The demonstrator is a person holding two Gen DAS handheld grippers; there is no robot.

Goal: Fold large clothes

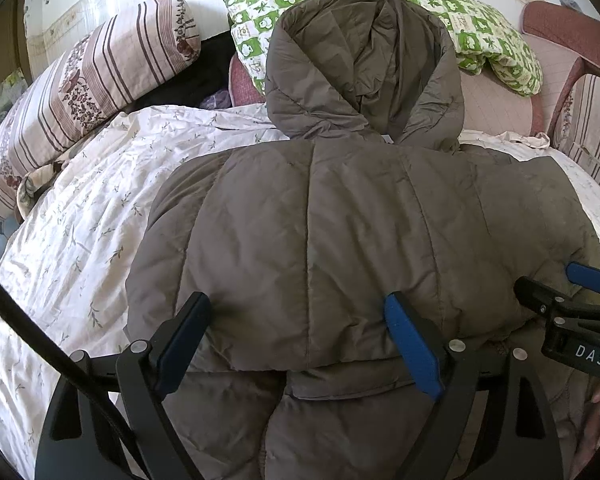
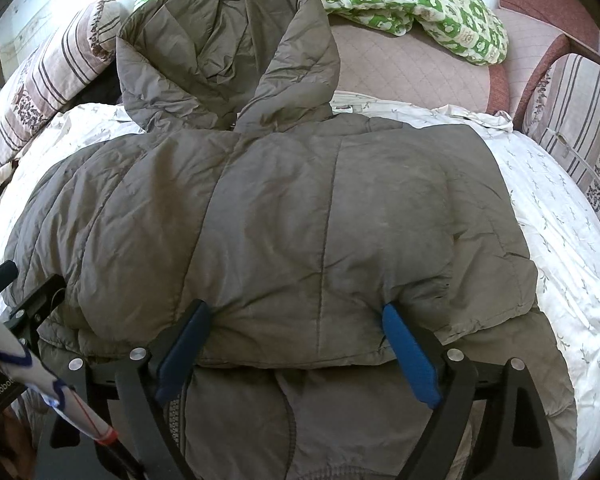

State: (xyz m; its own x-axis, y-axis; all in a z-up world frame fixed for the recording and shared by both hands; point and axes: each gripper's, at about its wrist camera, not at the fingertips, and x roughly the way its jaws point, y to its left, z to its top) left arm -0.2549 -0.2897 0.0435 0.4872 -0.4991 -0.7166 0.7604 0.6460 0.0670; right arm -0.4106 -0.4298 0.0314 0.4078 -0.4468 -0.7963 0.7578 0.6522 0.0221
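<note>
- Grey-brown quilted hooded puffer jacket (image 1: 320, 220) spread on a white bed sheet with a small leaf print (image 1: 72, 208), lower part already doubled up over the body.
- Folded edge lying crosswise right at the fingertips of both tools; padded bulk and hood (image 1: 364, 60) straight ahead beyond the fingers, zipper-side layers below and nearer than them.
- Left gripper (image 1: 300, 324): blue pads spread wide, tips pushed against the puffy folded layer, which bulges between them; no clamping seen, so judged open.
- Right gripper (image 2: 296, 328): same stance, blue pads wide apart and nudged into the fold's edge, fabric swelling between, not pinched.
- Both equally close to the fold; left at its left half, right at its right half, just beside each other.
- Long axis of the jacket running away from the fingers, hem end near, hood pointing far toward the green-and-white patterned quilt (image 2: 412, 4).
- Striped floral bolster pillow (image 1: 100, 76) off to the left beyond the fingers, well apart from the jacket.
- Likely next: closing on the near edge, judged only from the stance.
</note>
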